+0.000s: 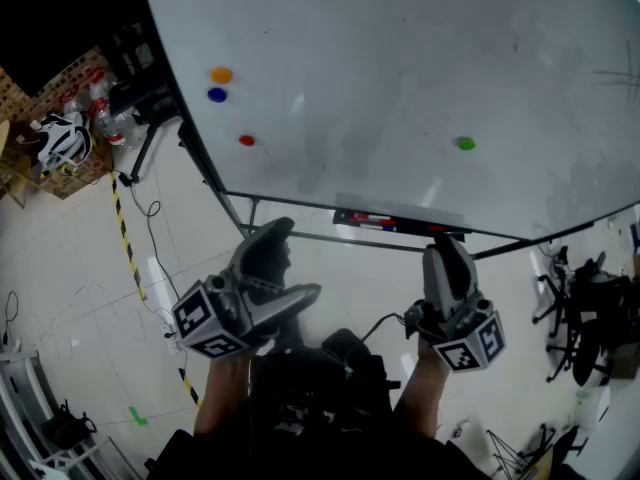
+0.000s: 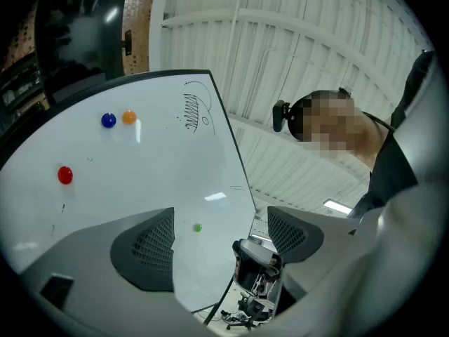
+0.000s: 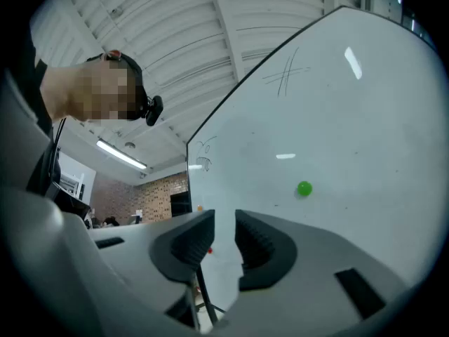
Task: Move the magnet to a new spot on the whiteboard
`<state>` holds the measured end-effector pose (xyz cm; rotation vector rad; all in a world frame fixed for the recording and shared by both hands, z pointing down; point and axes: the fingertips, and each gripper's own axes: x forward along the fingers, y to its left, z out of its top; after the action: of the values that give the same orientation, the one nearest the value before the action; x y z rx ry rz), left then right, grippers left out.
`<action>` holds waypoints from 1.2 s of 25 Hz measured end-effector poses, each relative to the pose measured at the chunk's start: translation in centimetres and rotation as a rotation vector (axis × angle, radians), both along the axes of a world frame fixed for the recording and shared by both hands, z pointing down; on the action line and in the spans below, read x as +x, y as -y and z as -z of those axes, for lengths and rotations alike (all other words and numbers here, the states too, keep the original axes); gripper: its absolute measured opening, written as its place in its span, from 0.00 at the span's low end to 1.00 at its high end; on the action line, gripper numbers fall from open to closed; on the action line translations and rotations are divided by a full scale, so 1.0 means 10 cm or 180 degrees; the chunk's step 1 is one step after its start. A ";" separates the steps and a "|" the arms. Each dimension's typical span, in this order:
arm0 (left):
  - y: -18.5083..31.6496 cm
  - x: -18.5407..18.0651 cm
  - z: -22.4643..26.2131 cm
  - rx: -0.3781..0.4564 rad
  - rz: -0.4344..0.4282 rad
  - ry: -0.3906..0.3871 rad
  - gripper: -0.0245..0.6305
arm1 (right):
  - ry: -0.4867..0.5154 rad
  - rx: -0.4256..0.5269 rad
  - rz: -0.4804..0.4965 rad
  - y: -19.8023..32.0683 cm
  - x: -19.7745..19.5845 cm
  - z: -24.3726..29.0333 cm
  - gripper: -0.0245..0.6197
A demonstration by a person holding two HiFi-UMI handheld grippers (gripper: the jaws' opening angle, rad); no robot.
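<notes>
The whiteboard fills the top of the head view. On it sit an orange magnet, a blue magnet, a red magnet and, apart at the right, a green magnet. Both grippers are held below the board's lower edge, clear of it. My left gripper stands wide open and empty; the green magnet shows far off between its jaws. My right gripper is open by a narrow gap with nothing in it, below the green magnet.
A marker tray with pens runs along the board's bottom edge, on a metal stand. Office chairs stand at the right. Clutter and a helmet lie at the left. Yellow-black tape marks the floor.
</notes>
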<state>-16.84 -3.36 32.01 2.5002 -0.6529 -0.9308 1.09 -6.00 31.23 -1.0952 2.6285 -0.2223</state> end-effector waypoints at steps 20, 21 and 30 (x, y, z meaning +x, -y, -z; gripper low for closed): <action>0.67 0.99 0.24 0.0107 0.0185 0.0425 0.67 | -0.0765 0.0400 -0.0361 0.91 0.68 -0.02 0.19; 0.71 1.05 0.22 0.0081 0.0207 0.0463 0.67 | -0.0786 0.0410 -0.0357 0.95 0.72 -0.03 0.19; 0.85 1.36 0.18 0.0064 0.0428 0.0694 0.67 | -0.0825 0.0495 -0.0343 1.17 0.92 -0.15 0.19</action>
<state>-3.21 -11.84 30.16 2.6253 -0.8940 -0.7175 10.33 -17.66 32.75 -1.2819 2.7400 0.1548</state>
